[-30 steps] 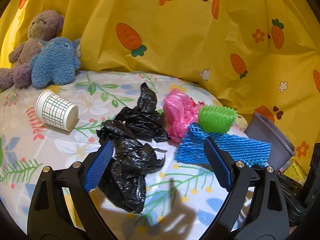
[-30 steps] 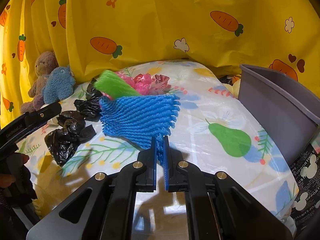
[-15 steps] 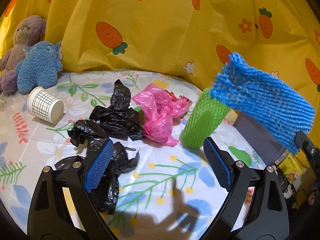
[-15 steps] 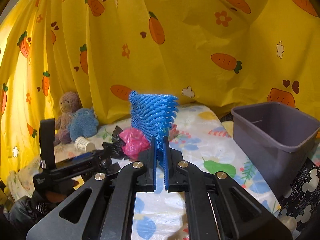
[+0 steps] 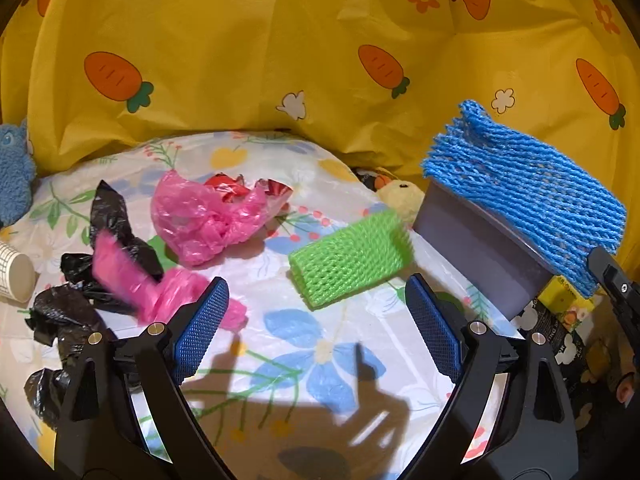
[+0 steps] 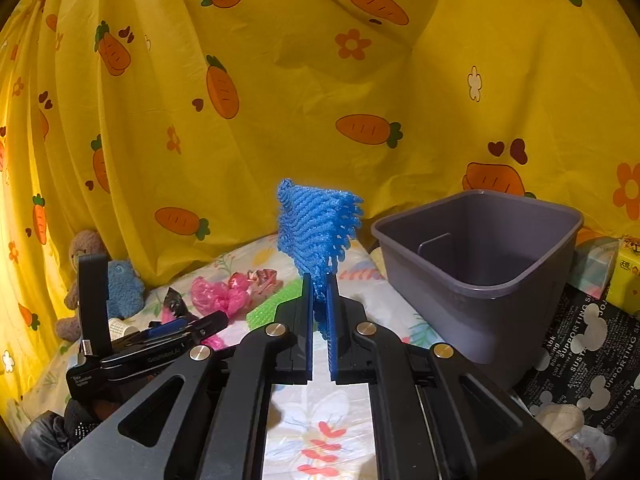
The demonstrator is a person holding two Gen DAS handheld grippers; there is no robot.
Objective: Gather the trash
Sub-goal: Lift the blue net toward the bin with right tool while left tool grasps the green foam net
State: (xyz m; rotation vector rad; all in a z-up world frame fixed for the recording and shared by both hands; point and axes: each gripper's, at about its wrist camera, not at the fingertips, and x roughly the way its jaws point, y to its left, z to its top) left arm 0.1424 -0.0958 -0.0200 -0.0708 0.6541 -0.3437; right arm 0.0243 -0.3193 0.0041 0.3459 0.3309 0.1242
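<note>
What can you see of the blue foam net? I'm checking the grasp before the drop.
The blue foam net is a soft mesh sleeve, flattened and ribbed with a frayed open end. The right gripper is shut on its lower edge, holding it upright in the air, clear of the table and left of the grey bin. Nothing else touches it.

Blurred pink bag scrap; paper cup and blue plush cut off at left edge.

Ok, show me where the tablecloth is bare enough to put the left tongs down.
Bare cloth lies just ahead of the open left tongs, bordered by the green foam net, the pink bag and the grey bin. The left side is crowded with black bags, pink plastic and a paper cup.
</note>
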